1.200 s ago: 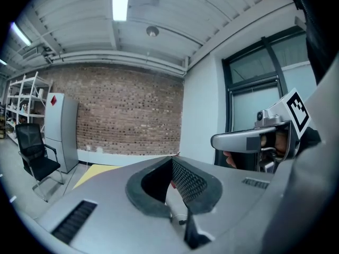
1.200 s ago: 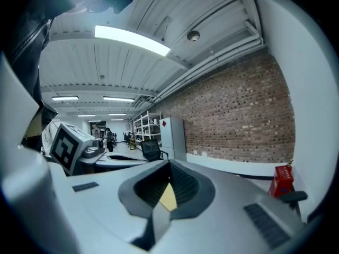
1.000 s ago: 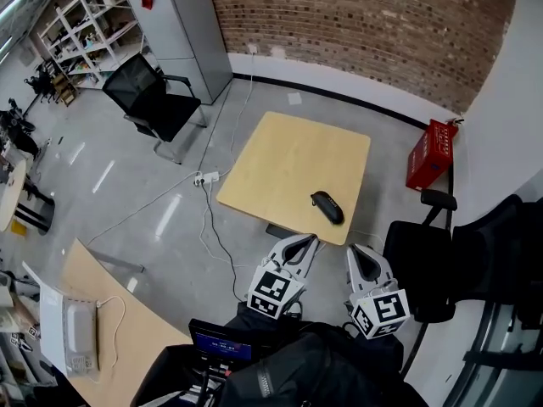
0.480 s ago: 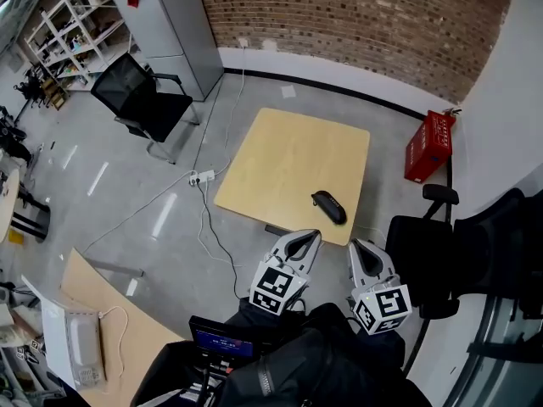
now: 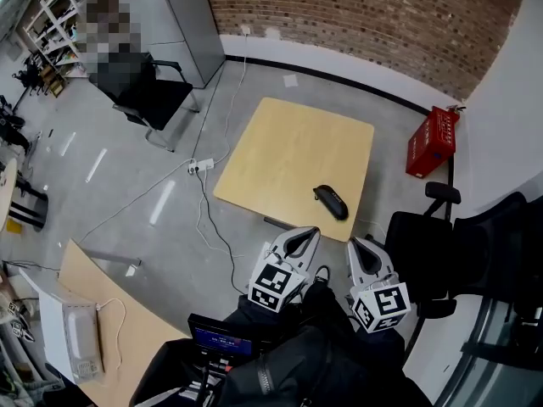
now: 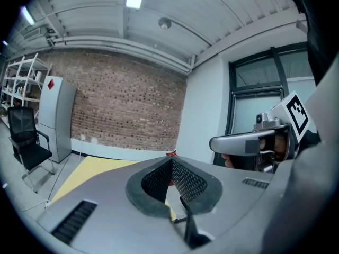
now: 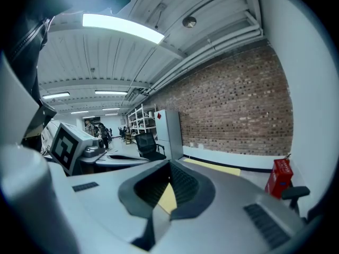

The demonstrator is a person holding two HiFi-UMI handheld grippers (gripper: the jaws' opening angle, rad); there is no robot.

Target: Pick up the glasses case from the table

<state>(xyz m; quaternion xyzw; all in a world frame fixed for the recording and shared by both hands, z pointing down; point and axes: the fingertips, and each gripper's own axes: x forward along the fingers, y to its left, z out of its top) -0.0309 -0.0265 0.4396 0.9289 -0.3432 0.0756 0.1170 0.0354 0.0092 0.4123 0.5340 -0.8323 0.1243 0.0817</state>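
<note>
The black glasses case (image 5: 330, 202) lies near the front right corner of the pale wooden table (image 5: 280, 155), with nothing touching it. My left gripper (image 5: 306, 232) and right gripper (image 5: 356, 243) hover side by side just short of the table's near edge, both below the case in the head view. The jaws of the left gripper (image 6: 171, 161) meet at the tip with nothing between them, and the table (image 6: 95, 167) shows ahead. The right gripper (image 7: 169, 164) is shut and empty too, with the table (image 7: 214, 166) beyond. The case is hidden in both gripper views.
A black office chair (image 5: 420, 257) stands right of the table's near corner. A red crate (image 5: 433, 141) sits on the floor at the right. Another black chair (image 5: 142, 91) and a grey cabinet (image 5: 185, 19) are at the far left. A power strip (image 5: 201, 166) with cables lies left of the table.
The head view has shifted slightly. Both grippers stay shut and close to the table's near edge. The glasses case has not moved.
</note>
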